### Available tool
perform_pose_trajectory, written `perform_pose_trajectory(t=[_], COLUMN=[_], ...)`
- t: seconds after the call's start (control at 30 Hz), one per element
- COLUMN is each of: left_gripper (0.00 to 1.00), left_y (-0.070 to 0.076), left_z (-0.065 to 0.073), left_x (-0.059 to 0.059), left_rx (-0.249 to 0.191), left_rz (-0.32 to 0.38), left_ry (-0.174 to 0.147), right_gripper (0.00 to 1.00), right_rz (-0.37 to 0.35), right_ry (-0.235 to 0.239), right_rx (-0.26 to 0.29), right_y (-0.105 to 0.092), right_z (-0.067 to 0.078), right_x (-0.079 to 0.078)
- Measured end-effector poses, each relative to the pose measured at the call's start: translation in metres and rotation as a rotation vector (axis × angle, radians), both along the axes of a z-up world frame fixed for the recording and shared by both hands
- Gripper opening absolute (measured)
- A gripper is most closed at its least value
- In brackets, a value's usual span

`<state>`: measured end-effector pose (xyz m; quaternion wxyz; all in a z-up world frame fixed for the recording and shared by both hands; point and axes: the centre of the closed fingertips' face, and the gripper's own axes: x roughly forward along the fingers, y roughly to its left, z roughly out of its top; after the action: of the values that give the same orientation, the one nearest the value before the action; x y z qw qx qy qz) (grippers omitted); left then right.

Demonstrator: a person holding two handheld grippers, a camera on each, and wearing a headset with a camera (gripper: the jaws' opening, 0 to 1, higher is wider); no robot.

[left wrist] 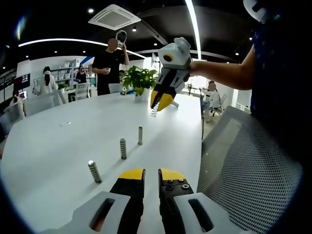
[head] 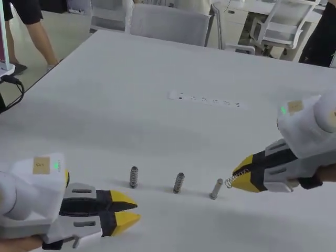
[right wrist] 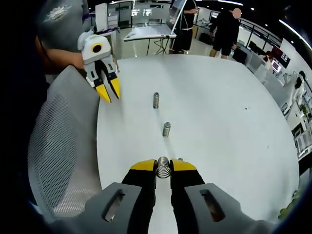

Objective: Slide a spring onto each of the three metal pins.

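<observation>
Spring (head: 234, 180) clamped in R gripper (head: 237, 176), centre-right of head view. Long axis slants down-left, free end just beside top of bare pin (head: 216, 189). Pin lies left of R jaws. L gripper (head: 128, 210) lower left, jaws slightly apart, empty, farther off.

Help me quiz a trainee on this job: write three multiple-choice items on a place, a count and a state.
1. Head view: where in the row is the bare pin? A. left end B. middle C. right end
2. How many pins carry springs? A. one B. two C. three
3. The right gripper is: A. open, empty B. shut on a spring C. shut on a pin
1 C: it stands nearest the right gripper. 2 B: the left pin and middle pin wear springs. 3 B: the spring pokes from its jaws.
</observation>
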<state>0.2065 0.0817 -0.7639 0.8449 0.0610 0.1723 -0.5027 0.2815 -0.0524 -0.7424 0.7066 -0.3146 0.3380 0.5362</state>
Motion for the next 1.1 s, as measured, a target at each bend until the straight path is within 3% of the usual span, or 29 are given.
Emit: perform_pose_trajectory(t=[0.1,0.2,0.4,0.57,1.1], left_gripper=[0.03,0.03,0.03,0.02,0.01], left_y=[0.001,0.001,0.003,0.006,0.007], left_z=[0.0,0.001,0.001,0.0,-0.002], left_x=[0.0,0.001,0.0,0.0,0.001], left_rx=[0.004,0.005,0.008,0.013,0.014], left_rz=[0.001,0.003,0.006,0.011,0.015], left_ry=[-0.002,-0.004,-0.003,0.001,0.003], right_gripper=[0.08,0.08,0.08,0.08,0.08], right_rz=[0.015,0.018,0.027,0.032,0.059], right_ry=[-0.003,0.013,0.033,0.058,0.119], right_rx=[-0.054,-0.054,-0.119,-0.127,-0.208], right_y=[-0.001,0.004,0.001,0.002,0.004], right_z=[-0.007,-0.011,-0.025,-0.032,-0.057], right_x=[0.007,0.013,0.025,0.032,0.032])
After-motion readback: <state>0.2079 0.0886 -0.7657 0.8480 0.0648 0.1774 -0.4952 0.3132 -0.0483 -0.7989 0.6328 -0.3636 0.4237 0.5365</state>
